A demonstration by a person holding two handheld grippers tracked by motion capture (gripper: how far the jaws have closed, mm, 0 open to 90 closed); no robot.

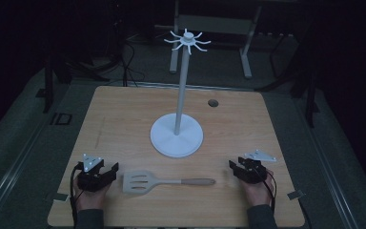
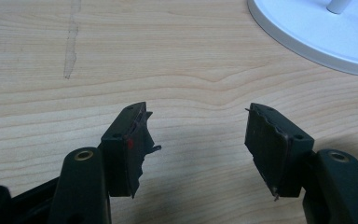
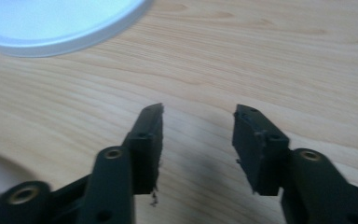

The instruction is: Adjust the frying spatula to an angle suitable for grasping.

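Note:
A white slotted spatula (image 1: 164, 182) with a pale wooden handle lies flat near the table's front edge, head to the left. Behind it stands a white rack (image 1: 177, 135) with a round base, a tall pole and hooks at the top. My left gripper (image 1: 108, 171) rests on the table just left of the spatula head, jaws open over bare wood (image 2: 198, 128). My right gripper (image 1: 236, 164) rests just right of the handle end, jaws open with nothing between them (image 3: 198, 116). The rack's base (image 2: 321, 32) shows at each gripper view's upper edge.
The wooden table (image 1: 124, 119) has a small dark hole (image 1: 213, 103) at the back right. A faint stain (image 2: 71, 42) runs along the wood ahead of the left gripper. Beyond the table stand dark floor, cables and a metal frame (image 1: 219, 28).

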